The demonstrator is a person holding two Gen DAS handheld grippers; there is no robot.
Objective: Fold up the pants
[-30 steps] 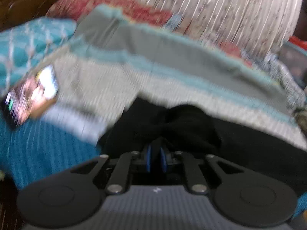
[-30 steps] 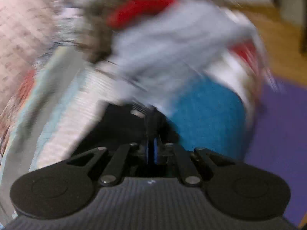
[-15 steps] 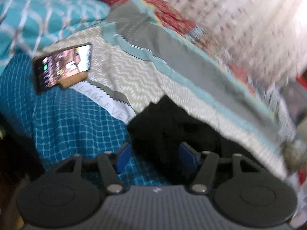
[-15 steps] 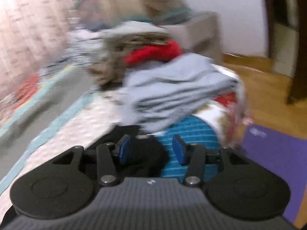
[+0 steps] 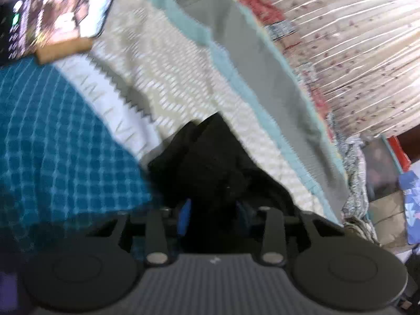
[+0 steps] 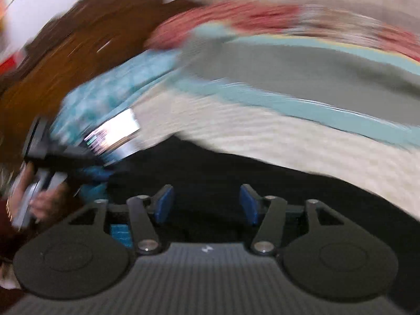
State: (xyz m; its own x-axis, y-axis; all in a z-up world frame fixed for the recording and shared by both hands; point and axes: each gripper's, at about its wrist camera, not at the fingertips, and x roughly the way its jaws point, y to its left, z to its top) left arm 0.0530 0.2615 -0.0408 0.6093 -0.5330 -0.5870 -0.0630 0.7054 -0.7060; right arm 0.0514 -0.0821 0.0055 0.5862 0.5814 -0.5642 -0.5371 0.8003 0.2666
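Black pants (image 5: 218,168) lie bunched on a bed, across a cream zigzag bedspread (image 5: 168,78) edged with a teal band and a grey strip. The left claw (image 5: 214,216) is closing, its blue pads on either side of a dark fold of the pants; blur hides whether the pads already press the cloth. To its left spreads a blue checked blanket (image 5: 60,141), and at the far left a lit phone (image 5: 57,21) leans on a small wooden stand. A pale pleated curtain (image 5: 354,52) hangs at the far right.

In the right wrist view, heavily smeared by motion, the right claw (image 6: 207,203) is opening, its blue pads well apart above the black pants (image 6: 236,178) with nothing pinched between them. The phone (image 6: 115,134) shows to the left, and a person's hand (image 6: 44,202) holding the other tool appears at the near left edge.
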